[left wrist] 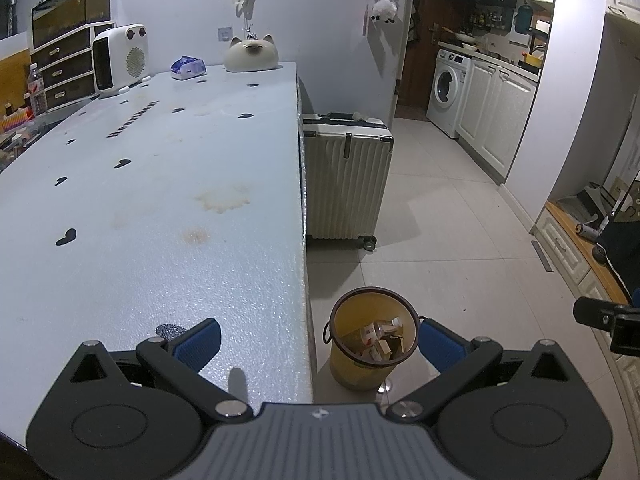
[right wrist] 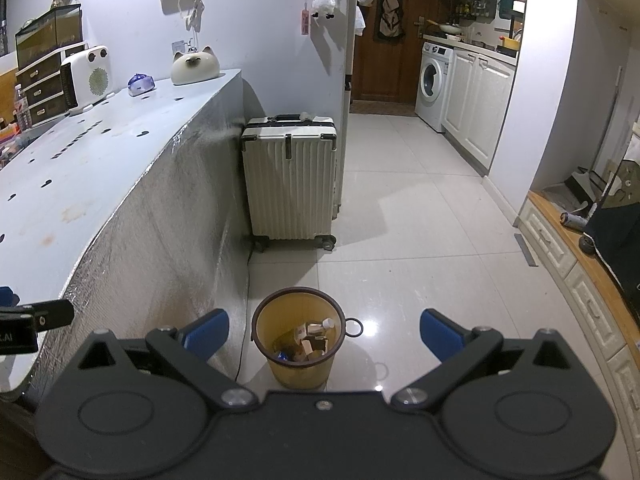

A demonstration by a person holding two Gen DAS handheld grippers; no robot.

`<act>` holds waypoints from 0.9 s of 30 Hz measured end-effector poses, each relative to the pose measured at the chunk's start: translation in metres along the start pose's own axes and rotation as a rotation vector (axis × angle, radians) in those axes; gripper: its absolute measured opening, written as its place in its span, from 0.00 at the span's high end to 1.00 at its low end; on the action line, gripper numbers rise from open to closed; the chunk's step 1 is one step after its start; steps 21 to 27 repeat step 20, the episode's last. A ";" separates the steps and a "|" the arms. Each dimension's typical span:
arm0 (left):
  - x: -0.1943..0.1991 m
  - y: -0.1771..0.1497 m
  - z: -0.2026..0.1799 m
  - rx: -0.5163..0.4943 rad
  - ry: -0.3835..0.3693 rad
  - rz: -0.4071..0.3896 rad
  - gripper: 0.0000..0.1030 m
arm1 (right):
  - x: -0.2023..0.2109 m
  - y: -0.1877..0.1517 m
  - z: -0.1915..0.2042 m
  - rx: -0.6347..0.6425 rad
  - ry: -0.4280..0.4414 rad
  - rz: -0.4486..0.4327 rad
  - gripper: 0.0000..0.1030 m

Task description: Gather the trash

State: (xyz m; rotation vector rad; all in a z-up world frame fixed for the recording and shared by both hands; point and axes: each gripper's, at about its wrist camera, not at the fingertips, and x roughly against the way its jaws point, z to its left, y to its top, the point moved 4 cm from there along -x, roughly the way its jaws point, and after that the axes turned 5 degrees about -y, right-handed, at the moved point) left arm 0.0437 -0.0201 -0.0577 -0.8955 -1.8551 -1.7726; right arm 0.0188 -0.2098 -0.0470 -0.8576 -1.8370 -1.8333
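A yellow waste bin [left wrist: 370, 340] stands on the tiled floor beside the table's end; it also shows in the right wrist view [right wrist: 298, 338]. Small boxes and a bottle [right wrist: 314, 334] lie inside it. My left gripper [left wrist: 318, 340] is open and empty, above the table's right edge with the bin between its blue pads. My right gripper [right wrist: 324, 334] is open and empty, hovering over the floor above the bin. Part of the right gripper shows at the right edge of the left wrist view [left wrist: 608, 320].
The pale blue table [left wrist: 160, 200] bears a white heater [left wrist: 120, 58], a cat-shaped ornament [left wrist: 251, 55] and a tissue pack [left wrist: 188, 68] at its far end. A white suitcase [right wrist: 290, 184] stands against the table's end. Kitchen cabinets and a washing machine [right wrist: 432, 84] lie beyond.
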 end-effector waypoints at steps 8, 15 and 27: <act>0.000 0.001 0.000 -0.002 0.000 -0.002 0.00 | 0.001 0.001 0.000 -0.003 0.001 0.003 0.00; 0.000 0.002 0.002 -0.002 0.002 -0.004 0.00 | 0.002 0.002 0.000 -0.004 0.001 0.003 0.00; 0.001 0.004 0.003 0.000 0.008 -0.004 0.00 | 0.002 0.002 0.000 -0.004 0.001 0.003 0.00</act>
